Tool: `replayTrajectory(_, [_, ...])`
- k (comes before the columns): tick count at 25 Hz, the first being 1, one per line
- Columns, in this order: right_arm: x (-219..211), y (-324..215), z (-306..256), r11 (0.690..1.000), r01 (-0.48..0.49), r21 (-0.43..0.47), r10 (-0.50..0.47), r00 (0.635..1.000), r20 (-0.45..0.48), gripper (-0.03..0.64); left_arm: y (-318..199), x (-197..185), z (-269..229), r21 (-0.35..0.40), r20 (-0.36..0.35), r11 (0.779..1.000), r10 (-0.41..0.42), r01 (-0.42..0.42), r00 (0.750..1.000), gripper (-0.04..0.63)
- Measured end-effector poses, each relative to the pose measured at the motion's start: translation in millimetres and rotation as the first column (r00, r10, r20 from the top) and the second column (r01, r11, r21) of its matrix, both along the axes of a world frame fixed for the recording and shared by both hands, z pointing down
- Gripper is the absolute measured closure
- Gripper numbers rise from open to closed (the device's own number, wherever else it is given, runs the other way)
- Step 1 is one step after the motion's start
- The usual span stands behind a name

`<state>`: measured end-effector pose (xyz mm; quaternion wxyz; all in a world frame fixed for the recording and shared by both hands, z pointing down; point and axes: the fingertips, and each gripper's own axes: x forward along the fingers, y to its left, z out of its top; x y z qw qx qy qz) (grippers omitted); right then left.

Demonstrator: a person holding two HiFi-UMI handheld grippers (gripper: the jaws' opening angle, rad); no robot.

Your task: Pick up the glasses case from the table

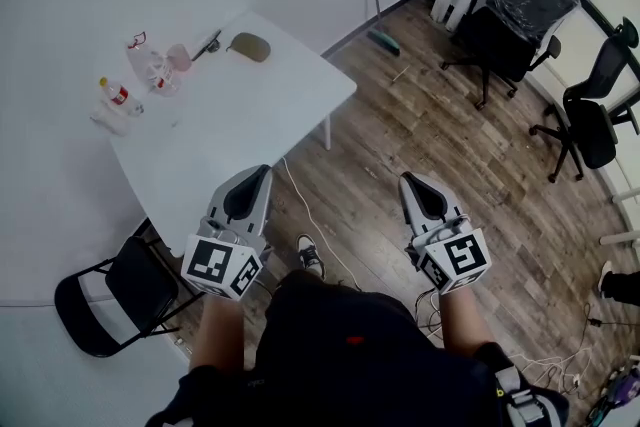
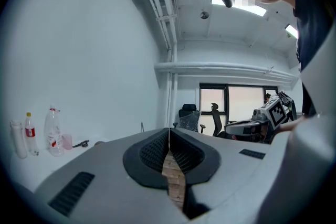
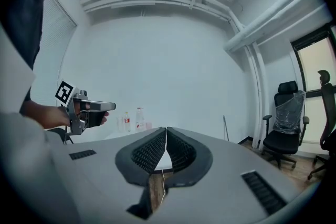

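The glasses case (image 1: 249, 46), an olive-brown oval, lies near the far edge of the white table (image 1: 250, 115); in the left gripper view it is a small dark shape (image 2: 99, 142) far off. My left gripper (image 1: 263, 171) is held level over the table's near corner, well short of the case, jaws shut with nothing between them (image 2: 169, 131). My right gripper (image 1: 407, 179) is held beside it over the wooden floor, off the table, also shut and empty (image 3: 166, 129). Each gripper shows in the other's view.
On the table's left part stand two clear bottles (image 1: 150, 67), a pink cup (image 1: 180, 57) and a small dark item (image 1: 208, 43). A black folding chair (image 1: 110, 300) is at the near left. Office chairs (image 1: 515, 10) stand at the right. A cable (image 1: 320, 230) runs over the floor.
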<state>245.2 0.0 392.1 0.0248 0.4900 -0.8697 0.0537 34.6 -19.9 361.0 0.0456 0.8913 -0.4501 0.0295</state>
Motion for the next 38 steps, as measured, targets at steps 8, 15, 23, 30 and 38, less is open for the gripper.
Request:
replayTrajectory(8, [-91.6,-101.9,-2.6,0.998,0.063,-0.009,-0.064,0.997,-0.05,0.594,-86.7,-84.0,8.9,0.006,0.011,0.999,-0.045,0.045,0.999,0.572])
replayTrajectory(15, [-172.2,-160.6,3.9,0.989,0.149,-0.019,-0.15,0.986,-0.07,0.594,-132.6,-162.4,20.1,-0.018,-0.014,0.993,-0.12,0.12,0.993,0.572])
replayTrajectory(23, [-221.8,-208.2,10.8,0.968,0.25,-0.036,-0.252,0.964,-0.078,0.594,-153.7,-202.5,34.4,-0.052,-0.022,0.977,-0.208,0.207,0.978,0.572])
replayTrajectory(30, [-233.3,-274.0,13.5,0.936,0.351,-0.032,-0.352,0.933,-0.074,0.594,-191.1,-208.0,33.7,-0.051,-0.016,0.947,-0.318,0.316,0.948,0.572])
replayTrajectory(38, [-223.0,-382.6,36.4,0.876,0.475,-0.088,-0.481,0.874,-0.068,0.592,-256.4,-183.2,39.2,-0.074,-0.001,0.89,-0.451,0.449,0.893,0.572])
